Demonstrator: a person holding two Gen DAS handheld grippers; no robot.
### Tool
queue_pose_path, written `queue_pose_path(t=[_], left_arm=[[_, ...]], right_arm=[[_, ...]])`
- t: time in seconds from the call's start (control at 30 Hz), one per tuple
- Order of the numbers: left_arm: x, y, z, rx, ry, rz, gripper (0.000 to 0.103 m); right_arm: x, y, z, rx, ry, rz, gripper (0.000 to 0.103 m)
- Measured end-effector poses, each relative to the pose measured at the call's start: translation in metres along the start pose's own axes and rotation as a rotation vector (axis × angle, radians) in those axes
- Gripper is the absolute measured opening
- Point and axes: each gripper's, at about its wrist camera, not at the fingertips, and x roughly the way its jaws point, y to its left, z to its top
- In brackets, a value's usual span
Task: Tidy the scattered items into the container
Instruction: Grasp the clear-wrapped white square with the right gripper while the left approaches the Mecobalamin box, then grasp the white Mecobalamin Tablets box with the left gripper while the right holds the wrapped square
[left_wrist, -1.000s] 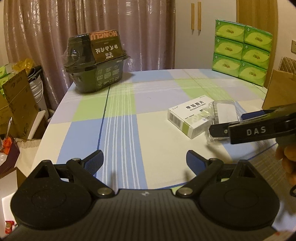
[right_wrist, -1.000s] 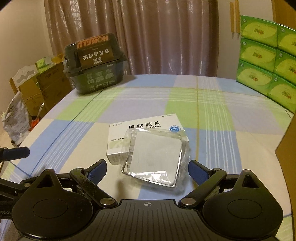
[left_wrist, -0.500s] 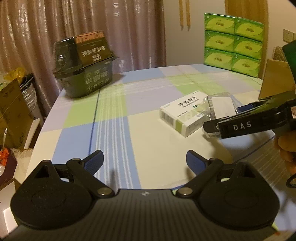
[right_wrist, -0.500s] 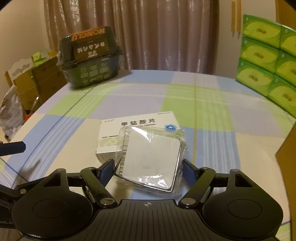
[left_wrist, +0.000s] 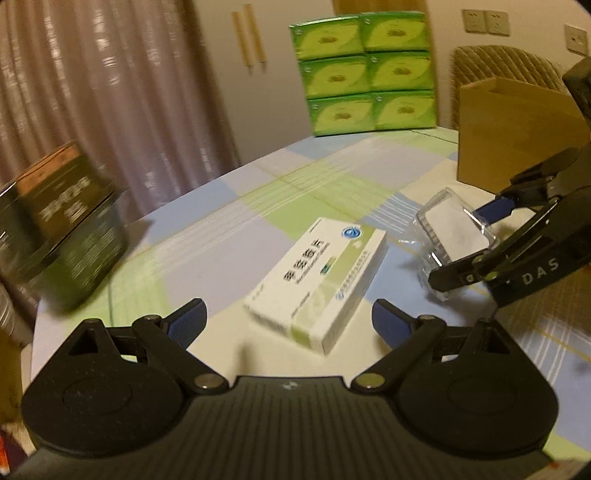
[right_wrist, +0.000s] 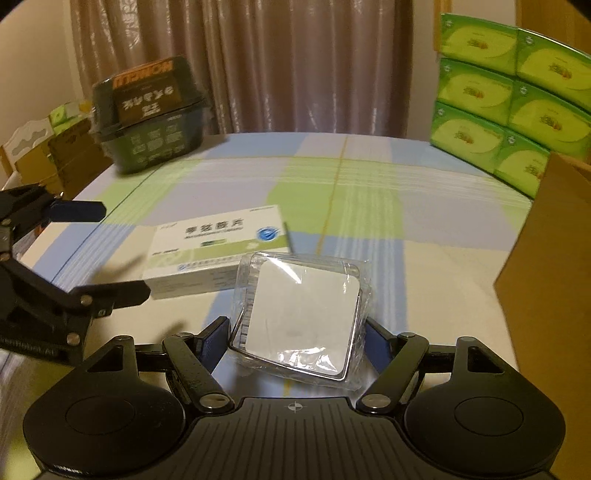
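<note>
a: which step is in hand?

b: the pick-up. the right tool (right_wrist: 295, 338) has just been closing, and its blue pads now press both sides of the clear plastic-wrapped square case with the white face (right_wrist: 301, 319), which still lies low on the checked counter (right_wrist: 369, 184).

a: and the left tool (left_wrist: 288, 321)?

b: its jaws stand wide apart with nothing between them. the white and green medicine box (left_wrist: 319, 286) lies on the counter just ahead of it, beside the case and seemingly touching it.

a: where does the case go?

b: probably into the brown cardboard box (right_wrist: 554, 266) at the right edge, the likely container. the next move calls for a lift clear of the counter, then a carry to the right over the box wall. the wrap looks slick, so the grip may slip.

a: anything in the way?

b: the medicine box sits close and could be dragged along. the stack of green tissue packs (right_wrist: 509, 96) stands just behind the cardboard box. the dark green tub with a brown label (right_wrist: 151, 114) is well apart at the far left, before the curtain (right_wrist: 277, 55).
</note>
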Motion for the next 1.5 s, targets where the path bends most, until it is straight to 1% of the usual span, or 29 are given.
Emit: queue_pose_path(t=[0.1,0.2,0.3,0.47,0.53,0.63,0.67,0.87,1.0,1.13,1.27,1.33,1.37,1.4,1.43,1.5], left_arm=[[0.015,0.006,0.009,0.021,0.029,-0.064,0.098],[0.031,0.007,0.016,0.055,0.065,-0.108,0.098],[0.041,0.005,0.018,0.092,0.083,-0.118,0.098],[0.057,0.006,0.02,0.083,0.111,-0.154,0.098],[0.062,0.008,0.021,0.068,0.135,-0.168,0.095],[0.062,0.005,0.019,0.052,0.16,-0.183,0.081],[0.059,0.003,0.018,0.038,0.156,-0.19,0.076],[0.033,-0.017,0.007,-0.007,0.173,-0.151,0.068],[0.006,-0.035,-0.003,-0.077,0.215,-0.131,0.068],[-0.029,-0.06,-0.02,-0.136,0.254,-0.094,0.068],[-0.066,-0.089,-0.041,-0.159,0.271,-0.066,0.068],[-0.08,-0.098,-0.048,-0.176,0.273,-0.055,0.068],[-0.087,-0.1,-0.05,-0.194,0.268,-0.052,0.072],[-0.092,-0.103,-0.05,-0.21,0.257,-0.047,0.086],[-0.094,-0.105,-0.049,-0.22,0.243,-0.036,0.09],[-0.094,-0.108,-0.044,-0.219,0.227,-0.021,0.091]], right_arm=[[-0.001,-0.004,0.001,-0.002,-0.006,-0.005,0.073],[-0.002,-0.007,0.002,-0.008,-0.008,-0.004,0.073],[-0.002,-0.008,0.002,-0.012,-0.013,-0.009,0.073],[-0.002,-0.01,0.001,-0.015,-0.011,-0.014,0.073],[-0.001,-0.011,0.0,-0.013,-0.009,-0.017,0.073],[-0.002,-0.013,-0.002,-0.009,-0.008,-0.018,0.073],[-0.002,-0.013,-0.003,-0.008,-0.01,-0.018,0.073],[-0.007,-0.015,-0.007,0.006,-0.004,-0.015,0.073],[-0.017,-0.016,-0.013,0.008,0.006,-0.01,0.073],[-0.038,-0.014,-0.024,0.001,0.017,-0.002,0.073],[-0.064,-0.013,-0.041,-0.001,0.031,0.009,0.073],[-0.078,-0.013,-0.051,-0.002,0.034,0.013,0.073],[-0.083,-0.014,-0.055,-0.003,0.037,0.014,0.073],[-0.089,-0.014,-0.06,-0.007,0.04,0.016,0.073],[-0.094,-0.013,-0.063,-0.01,0.042,0.017,0.073],[-0.103,-0.013,-0.071,-0.013,0.044,0.017,0.073]])
